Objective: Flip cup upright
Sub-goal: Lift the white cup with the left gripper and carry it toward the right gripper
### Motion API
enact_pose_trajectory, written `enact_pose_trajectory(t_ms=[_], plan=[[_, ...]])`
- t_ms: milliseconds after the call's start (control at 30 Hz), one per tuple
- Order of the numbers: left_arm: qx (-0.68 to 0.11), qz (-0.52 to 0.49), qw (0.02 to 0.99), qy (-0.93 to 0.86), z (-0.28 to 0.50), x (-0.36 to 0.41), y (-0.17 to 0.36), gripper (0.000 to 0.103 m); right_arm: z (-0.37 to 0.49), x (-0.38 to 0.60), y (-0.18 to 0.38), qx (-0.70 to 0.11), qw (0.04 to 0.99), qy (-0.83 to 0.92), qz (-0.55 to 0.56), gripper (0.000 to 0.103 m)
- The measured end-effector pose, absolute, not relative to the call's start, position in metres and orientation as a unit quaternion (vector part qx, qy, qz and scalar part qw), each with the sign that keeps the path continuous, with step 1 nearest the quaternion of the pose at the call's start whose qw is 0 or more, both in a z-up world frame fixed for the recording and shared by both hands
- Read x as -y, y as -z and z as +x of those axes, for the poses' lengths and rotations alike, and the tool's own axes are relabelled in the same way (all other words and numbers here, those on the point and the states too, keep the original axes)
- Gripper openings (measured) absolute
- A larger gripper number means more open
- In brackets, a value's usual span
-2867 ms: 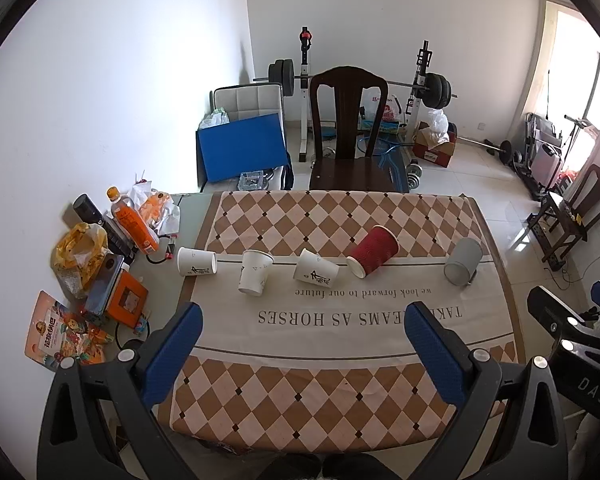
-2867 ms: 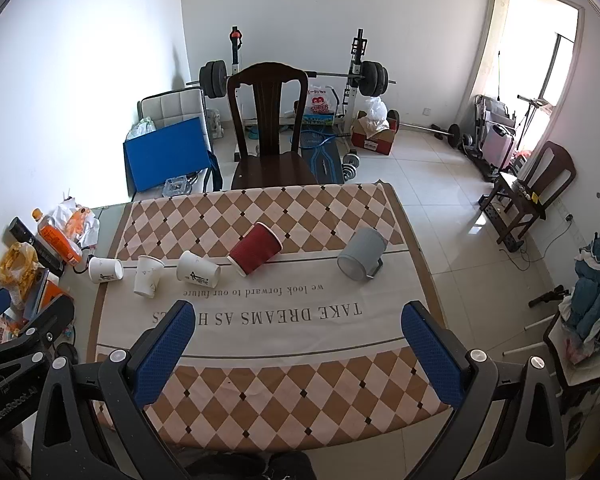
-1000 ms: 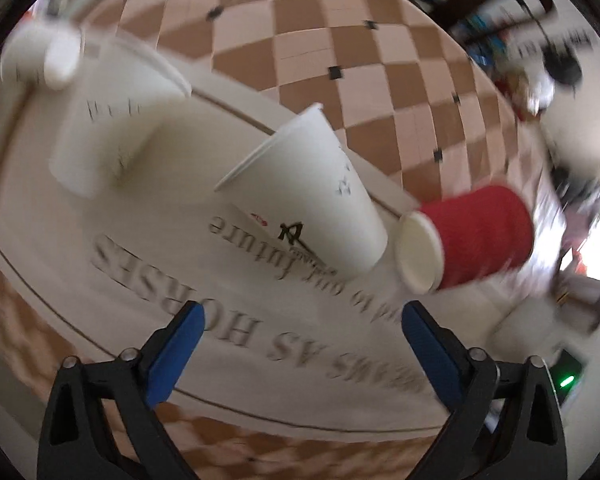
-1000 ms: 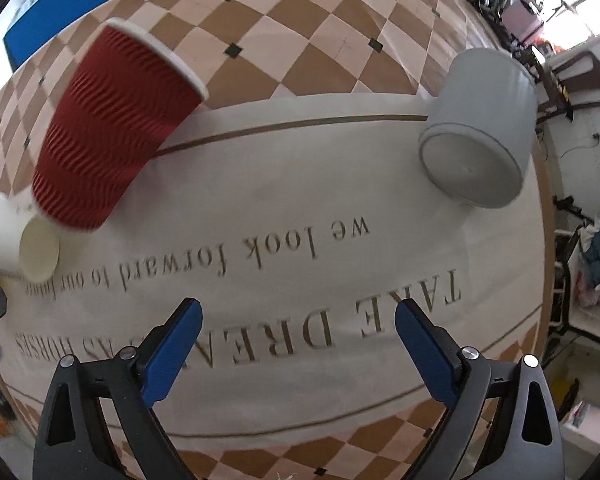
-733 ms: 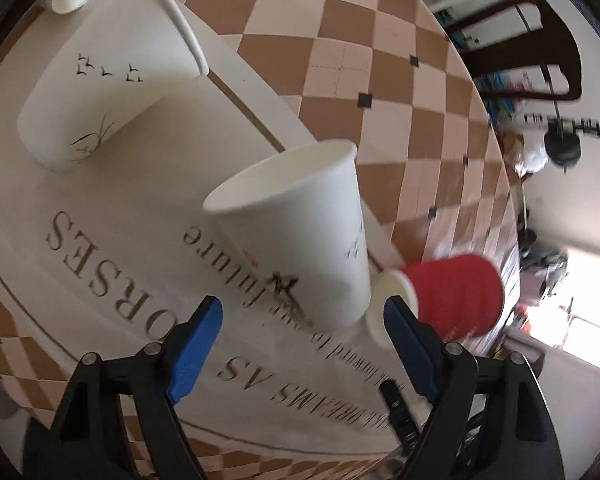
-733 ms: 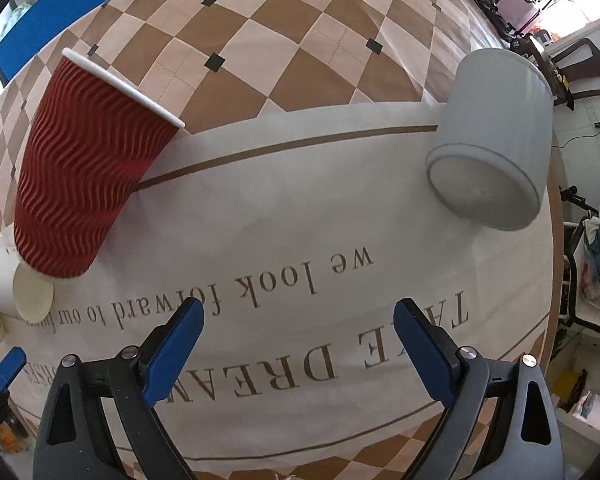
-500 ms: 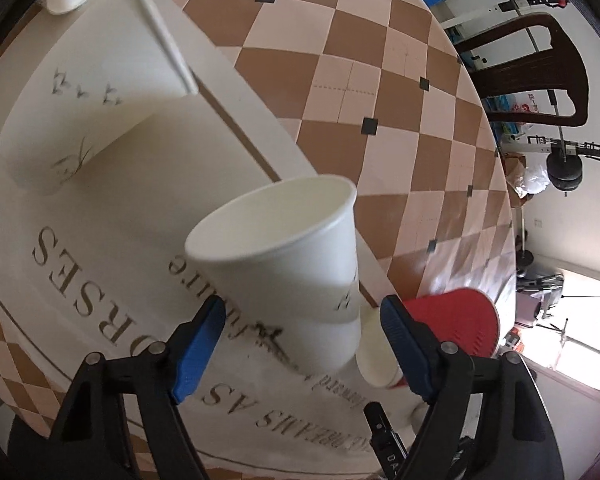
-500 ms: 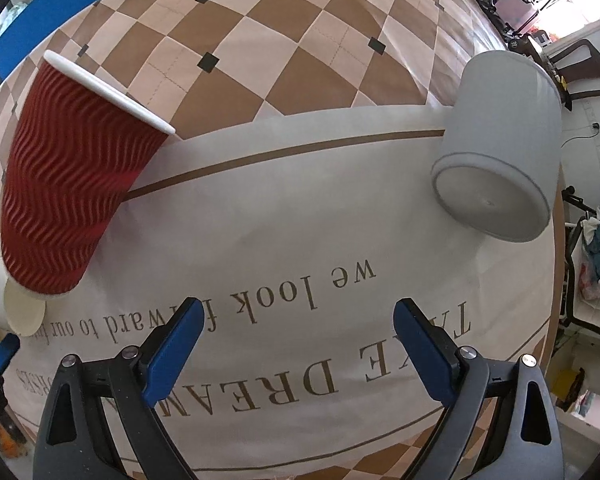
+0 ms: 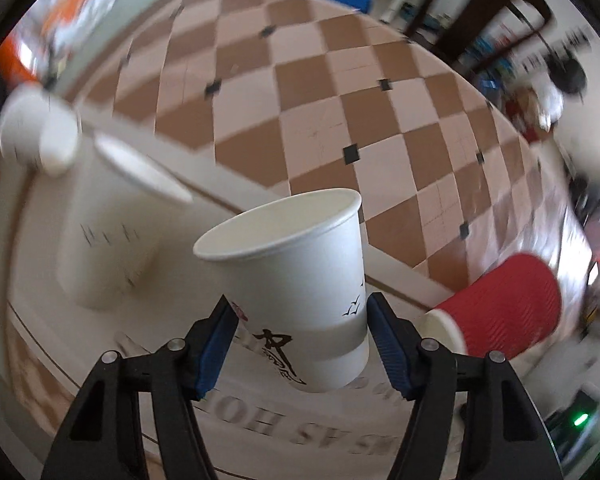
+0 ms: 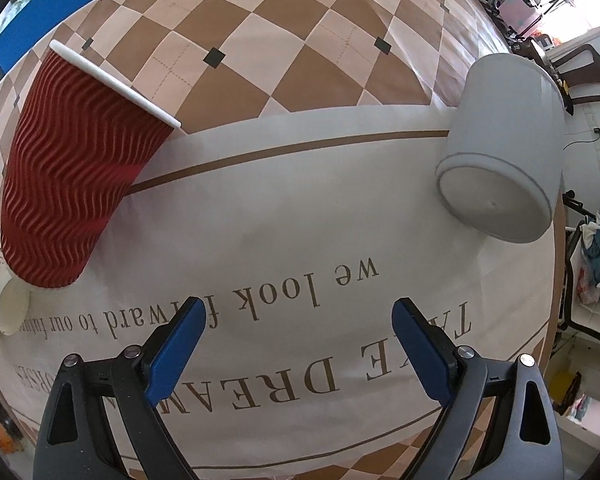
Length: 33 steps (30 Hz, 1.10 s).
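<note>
My left gripper (image 9: 300, 316) is shut on a white paper cup (image 9: 296, 272) with black calligraphy, gripping its lower body; the cup stands nearly upright, mouth up. A red ribbed cup (image 9: 504, 304) lies on its side to its right, and it also shows in the right wrist view (image 10: 76, 184), left of my right gripper. Two more white cups (image 9: 108, 232) (image 9: 40, 136) lie on their sides at the left, blurred. My right gripper (image 10: 298, 320) is open and empty above the cloth. A grey cup (image 10: 504, 148) lies on its side at its upper right.
The table carries a checkered brown and cream cloth (image 10: 284, 40) with a printed white band (image 10: 300, 216). A dark wooden chair (image 9: 488, 4) stands behind the table. Orange clutter (image 9: 4, 60) sits at the left table edge. The table's right edge drops to the floor (image 10: 580, 360).
My left gripper has closed on the white calligraphy cup and turned it from lying on its side to nearly upright. My right gripper has barely moved.
</note>
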<state>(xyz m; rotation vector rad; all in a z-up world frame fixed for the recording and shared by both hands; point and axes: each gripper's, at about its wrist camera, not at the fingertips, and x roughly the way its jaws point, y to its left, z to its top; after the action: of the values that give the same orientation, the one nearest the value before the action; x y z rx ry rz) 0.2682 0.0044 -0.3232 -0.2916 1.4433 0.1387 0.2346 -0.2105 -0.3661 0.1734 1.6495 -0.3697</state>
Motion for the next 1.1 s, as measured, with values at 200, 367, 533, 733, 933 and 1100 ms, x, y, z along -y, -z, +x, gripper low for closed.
enact_pose_trajectory(t_ms=[200, 367, 533, 733, 933, 1100], plan=[[-0.655, -0.011, 0.755, -0.022, 0.257, 0.011, 0.319, 0.062, 0.227, 0.217, 0.365, -0.729, 0.659, 0.165, 0.079, 0.095], [-0.655, 0.025, 0.756, 0.001, 0.242, 0.016, 0.314, 0.062, 0.216, 0.22, 0.357, -0.725, 0.661, 0.171, 0.087, 0.095], [-0.655, 0.05, 0.754, 0.021, 0.227, 0.016, 0.301, 0.062, 0.199, 0.221, 0.347, -0.723, 0.662, 0.174, 0.092, 0.095], [-0.659, 0.091, 0.744, 0.057, 0.191, 0.025, 0.288, 0.062, 0.166, 0.233, 0.336, -0.723, 0.659, 0.181, 0.097, 0.095], [-0.677, 0.117, 0.72, 0.1, 0.139, 0.047, 0.293, 0.062, 0.115, 0.247, 0.336, -0.735, 0.642, 0.19, 0.106, 0.095], [-0.706, 0.118, 0.683, 0.144, 0.1, 0.072, 0.312, 0.062, 0.069, 0.263, 0.339, -0.741, 0.627, 0.209, 0.116, 0.096]])
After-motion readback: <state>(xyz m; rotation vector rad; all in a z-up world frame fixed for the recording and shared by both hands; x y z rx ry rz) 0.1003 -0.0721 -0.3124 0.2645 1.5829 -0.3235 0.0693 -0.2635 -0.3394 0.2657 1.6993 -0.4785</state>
